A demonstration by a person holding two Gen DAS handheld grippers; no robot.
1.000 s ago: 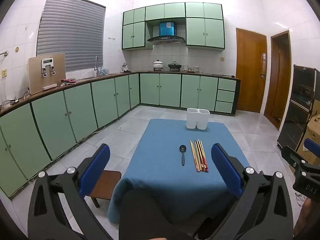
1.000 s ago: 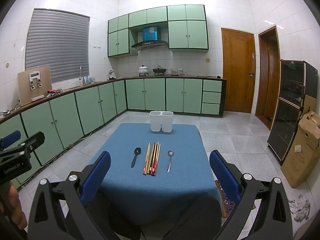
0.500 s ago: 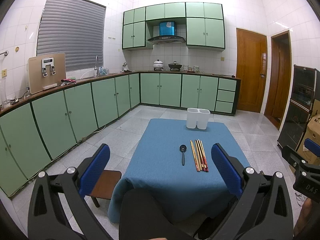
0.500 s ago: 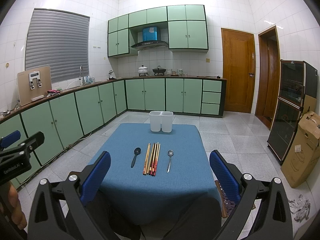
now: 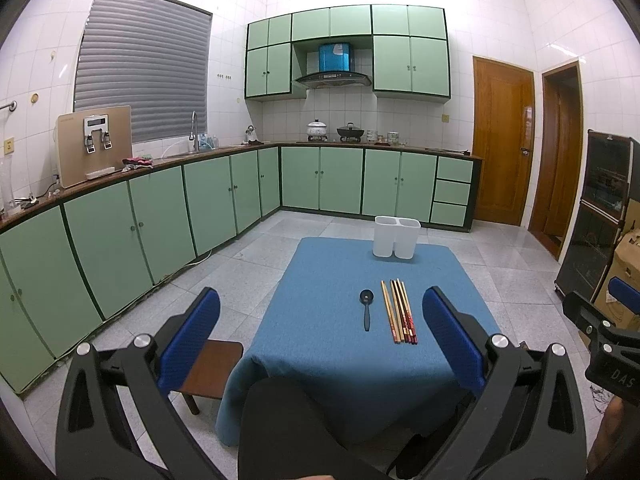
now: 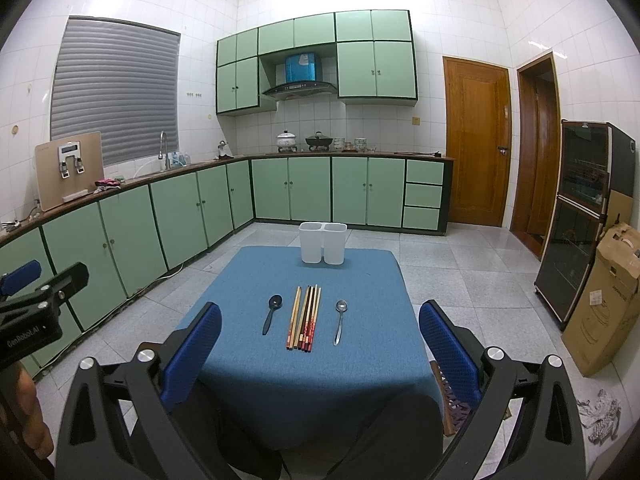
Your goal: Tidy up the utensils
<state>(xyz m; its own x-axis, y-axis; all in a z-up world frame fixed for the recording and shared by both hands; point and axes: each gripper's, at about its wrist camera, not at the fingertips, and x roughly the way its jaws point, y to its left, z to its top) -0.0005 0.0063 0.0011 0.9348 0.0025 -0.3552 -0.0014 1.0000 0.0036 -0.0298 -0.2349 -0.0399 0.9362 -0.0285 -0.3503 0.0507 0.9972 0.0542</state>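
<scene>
A blue-clothed table (image 6: 256, 376) holds a black spoon (image 6: 272, 313), a row of several chopsticks (image 6: 305, 318) and a metal spoon (image 6: 340, 321). A white two-compartment holder (image 6: 323, 242) stands at the table's far edge. In the left wrist view I see the black spoon (image 5: 366, 309), the chopsticks (image 5: 399, 310) and the holder (image 5: 396, 237); the metal spoon is hidden behind my right finger there. My left gripper (image 5: 320, 344) and right gripper (image 6: 320, 350) are both open and empty, held back from the table's near edge.
A small wooden stool (image 5: 210, 370) stands at the table's left. Green cabinets (image 5: 168, 216) run along the left and back walls. A dark cabinet (image 6: 580, 216) and a cardboard box (image 6: 604, 300) stand at the right. Tiled floor surrounds the table.
</scene>
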